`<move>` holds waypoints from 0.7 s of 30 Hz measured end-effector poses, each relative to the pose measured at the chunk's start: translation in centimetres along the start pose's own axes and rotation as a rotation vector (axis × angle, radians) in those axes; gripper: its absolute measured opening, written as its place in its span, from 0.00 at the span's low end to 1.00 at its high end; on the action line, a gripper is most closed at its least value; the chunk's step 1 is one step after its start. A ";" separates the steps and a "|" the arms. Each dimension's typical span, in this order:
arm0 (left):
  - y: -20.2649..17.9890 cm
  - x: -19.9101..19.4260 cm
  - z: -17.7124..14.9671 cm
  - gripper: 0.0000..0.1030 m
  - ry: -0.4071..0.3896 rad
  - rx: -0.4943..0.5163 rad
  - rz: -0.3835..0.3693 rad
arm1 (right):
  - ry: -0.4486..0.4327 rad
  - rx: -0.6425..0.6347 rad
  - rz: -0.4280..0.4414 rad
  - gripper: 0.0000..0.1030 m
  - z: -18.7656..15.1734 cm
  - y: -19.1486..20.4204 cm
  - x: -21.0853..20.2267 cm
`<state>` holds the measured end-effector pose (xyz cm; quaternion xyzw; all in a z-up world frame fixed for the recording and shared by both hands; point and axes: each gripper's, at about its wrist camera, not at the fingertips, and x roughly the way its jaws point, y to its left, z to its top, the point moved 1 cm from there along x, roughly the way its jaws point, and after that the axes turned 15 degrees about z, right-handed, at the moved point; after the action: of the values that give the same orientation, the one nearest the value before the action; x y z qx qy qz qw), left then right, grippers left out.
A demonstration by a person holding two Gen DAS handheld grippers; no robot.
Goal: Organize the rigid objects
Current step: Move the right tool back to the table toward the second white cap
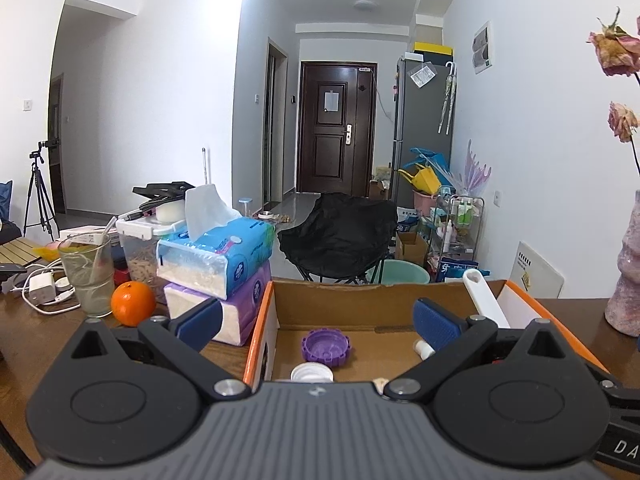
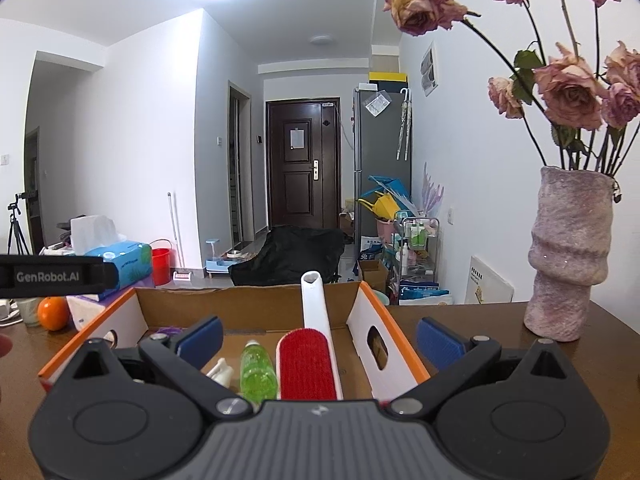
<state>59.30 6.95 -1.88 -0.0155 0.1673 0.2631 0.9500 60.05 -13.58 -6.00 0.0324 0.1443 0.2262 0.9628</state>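
Note:
An open cardboard box with orange edges stands on the brown table; it also shows in the right wrist view. In it lie a purple cap, a white cap, a green bottle and a red lint brush with a white handle. My left gripper is open and empty just above the box's near edge. My right gripper is open and empty, above the box's right part.
Left of the box stand stacked tissue packs, an orange, a glass and a food container. A pink vase with dried roses stands at the right. A black strap crosses the left of the right wrist view.

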 end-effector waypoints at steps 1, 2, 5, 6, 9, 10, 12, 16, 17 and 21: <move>0.1 -0.3 -0.1 1.00 0.001 0.002 0.001 | 0.001 -0.001 -0.001 1.00 -0.1 0.0 -0.4; 0.1 -0.7 -0.3 1.00 0.002 0.003 0.002 | 0.002 -0.002 -0.002 1.00 -0.3 0.1 -0.8; 0.4 -1.6 -1.0 1.00 0.012 -0.001 0.003 | 0.011 -0.007 -0.008 1.00 -0.9 0.1 -2.0; 0.5 -1.9 -1.2 1.00 0.016 -0.004 0.000 | 0.015 -0.008 -0.010 1.00 -1.1 0.1 -2.4; 0.8 -2.9 -2.1 1.00 0.019 -0.004 -0.003 | 0.029 -0.010 -0.016 1.00 -1.9 -0.1 -3.7; 0.9 -3.4 -2.4 1.00 0.019 -0.004 -0.004 | 0.031 -0.011 -0.019 1.00 -2.2 -0.1 -4.2; 1.1 -4.1 -2.9 1.00 0.025 -0.002 -0.003 | 0.036 -0.011 -0.028 1.00 -2.7 -0.2 -5.2; 1.6 -5.4 -3.9 1.00 0.044 -0.001 -0.002 | 0.050 -0.023 -0.066 1.00 -3.9 -0.5 -7.1; 1.7 -5.8 -4.3 1.00 0.050 0.000 0.000 | 0.054 -0.024 -0.072 1.00 -4.2 -0.5 -7.6; 2.1 -7.2 -5.3 1.00 0.075 -0.005 0.005 | 0.067 -0.019 -0.094 1.00 -5.4 -1.1 -9.8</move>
<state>50.84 4.57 -4.42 -0.0271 0.2024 0.2653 0.9423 50.52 -18.97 -8.75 0.0090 0.1758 0.1829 0.9672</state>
